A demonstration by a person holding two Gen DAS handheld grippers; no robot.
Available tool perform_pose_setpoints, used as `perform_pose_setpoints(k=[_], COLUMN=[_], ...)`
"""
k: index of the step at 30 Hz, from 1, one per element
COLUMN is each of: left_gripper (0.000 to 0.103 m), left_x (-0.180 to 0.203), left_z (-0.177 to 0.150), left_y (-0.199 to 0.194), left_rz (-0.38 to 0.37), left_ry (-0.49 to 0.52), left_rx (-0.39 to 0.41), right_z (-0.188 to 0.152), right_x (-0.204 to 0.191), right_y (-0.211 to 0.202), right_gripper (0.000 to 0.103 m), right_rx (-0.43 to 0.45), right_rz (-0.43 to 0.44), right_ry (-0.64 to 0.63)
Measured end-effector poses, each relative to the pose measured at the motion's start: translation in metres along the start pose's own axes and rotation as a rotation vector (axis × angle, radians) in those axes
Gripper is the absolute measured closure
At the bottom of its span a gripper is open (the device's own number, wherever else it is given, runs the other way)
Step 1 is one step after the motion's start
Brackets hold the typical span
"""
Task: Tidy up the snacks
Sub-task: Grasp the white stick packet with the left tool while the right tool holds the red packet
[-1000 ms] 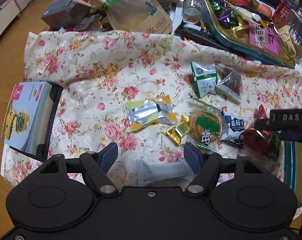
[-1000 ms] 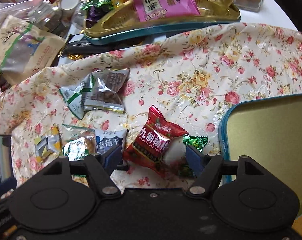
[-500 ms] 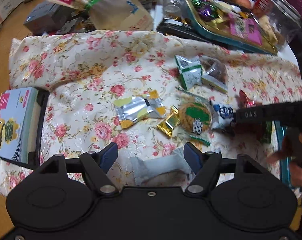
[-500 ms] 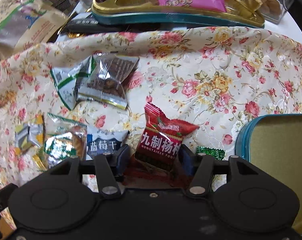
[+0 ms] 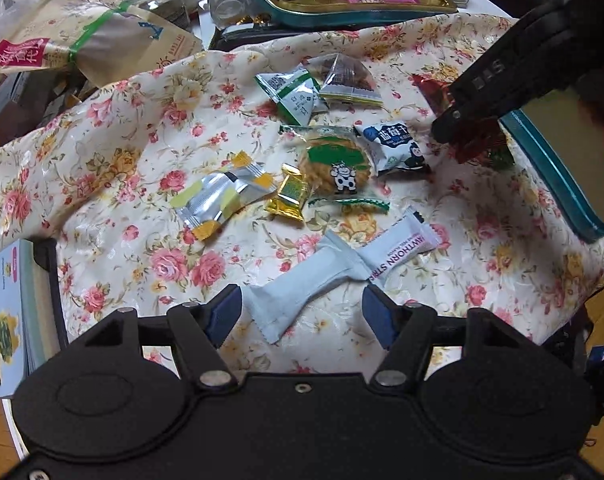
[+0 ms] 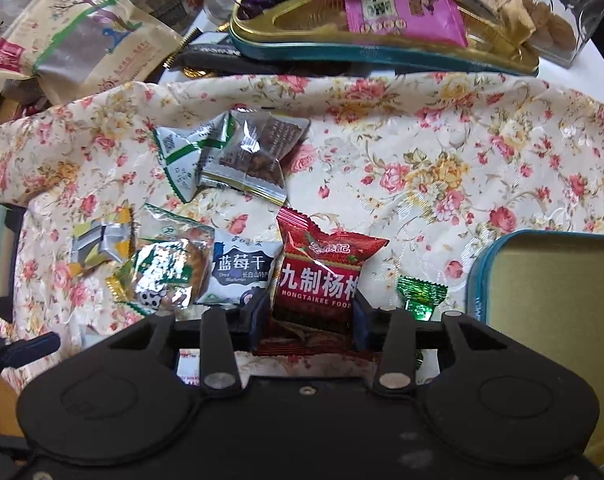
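Observation:
Several wrapped snacks lie on a floral cloth (image 5: pixel 114 168). My right gripper (image 6: pixel 309 318) is shut on a red snack packet (image 6: pixel 321 276); in the left wrist view the gripper (image 5: pixel 457 124) is at the right, over the packet (image 5: pixel 477 140). My left gripper (image 5: pixel 302 312) is open, its jaws either side of a white Hawthorn strip packet (image 5: pixel 341 264), not touching it. A blue-and-white blueberry packet (image 6: pixel 240 272), a round cookie packet (image 5: pixel 335 160), a small gold candy (image 5: pixel 292 196), a silver-yellow packet (image 5: pixel 222 196) and a green candy (image 6: pixel 419 296) lie nearby.
An empty teal tin with a gold inside (image 6: pixel 549 304) sits at the right. A teal tray holding sweets and a pink packet (image 6: pixel 381 52) stands at the back. A large paper bag (image 5: pixel 90 40) and jars are at the back left. A booklet (image 5: pixel 2 320) lies at the left.
My right gripper's jaws have closed onto the red packet. My left gripper has drawn back, and the whole white strip packet now shows ahead of it.

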State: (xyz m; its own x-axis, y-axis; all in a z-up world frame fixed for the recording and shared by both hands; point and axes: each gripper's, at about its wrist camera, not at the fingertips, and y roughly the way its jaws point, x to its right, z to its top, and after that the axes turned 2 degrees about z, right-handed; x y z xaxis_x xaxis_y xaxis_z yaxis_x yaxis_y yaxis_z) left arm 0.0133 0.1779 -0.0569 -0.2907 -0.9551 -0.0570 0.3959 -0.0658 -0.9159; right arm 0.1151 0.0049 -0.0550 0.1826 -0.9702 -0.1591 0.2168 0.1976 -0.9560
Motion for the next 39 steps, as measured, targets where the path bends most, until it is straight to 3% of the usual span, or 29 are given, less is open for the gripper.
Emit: perform_pose_setpoints(k=[11, 17, 20, 25, 34, 39], left_gripper=[0.043, 0.043, 0.048, 0.049, 0.046, 0.047], left_x=[0.009, 0.005, 0.003, -0.006, 0.008, 0.006], left_z=[0.004, 0.021, 0.024, 0.023, 0.023, 0.024], left_y=[0.033, 0.043, 0.043, 0.037, 0.031, 0.044], left_rz=[0.051, 0.015, 0.014, -0.051, 0.020, 0.003], left_ry=[0.005, -0.114, -0.135, -0.198, -0.063, -0.100], left_rx=[-0.054, -0.024, -0.031, -0.060, 0.011, -0.031], right_z=[-0.009, -0.011, -0.012, -0.012, -0.015, -0.016], right_x=[-0.003, -0.002, 0.003, 0.009, 0.008, 0.009], right_y=[-0.042, -0.050, -0.051, -0.053, -0.058, -0.061], right_gripper=[0.059, 0.059, 0.059, 0.059, 0.059, 0.059], right_rx=[0.041, 0.050, 0.052, 0.054, 0.057, 0.059], right_rz=[0.085, 0.087, 0.084, 0.078, 0.091, 0.102], right_ry=[-0.014, -0.028, -0.019, 0.003, 0.004, 0.009])
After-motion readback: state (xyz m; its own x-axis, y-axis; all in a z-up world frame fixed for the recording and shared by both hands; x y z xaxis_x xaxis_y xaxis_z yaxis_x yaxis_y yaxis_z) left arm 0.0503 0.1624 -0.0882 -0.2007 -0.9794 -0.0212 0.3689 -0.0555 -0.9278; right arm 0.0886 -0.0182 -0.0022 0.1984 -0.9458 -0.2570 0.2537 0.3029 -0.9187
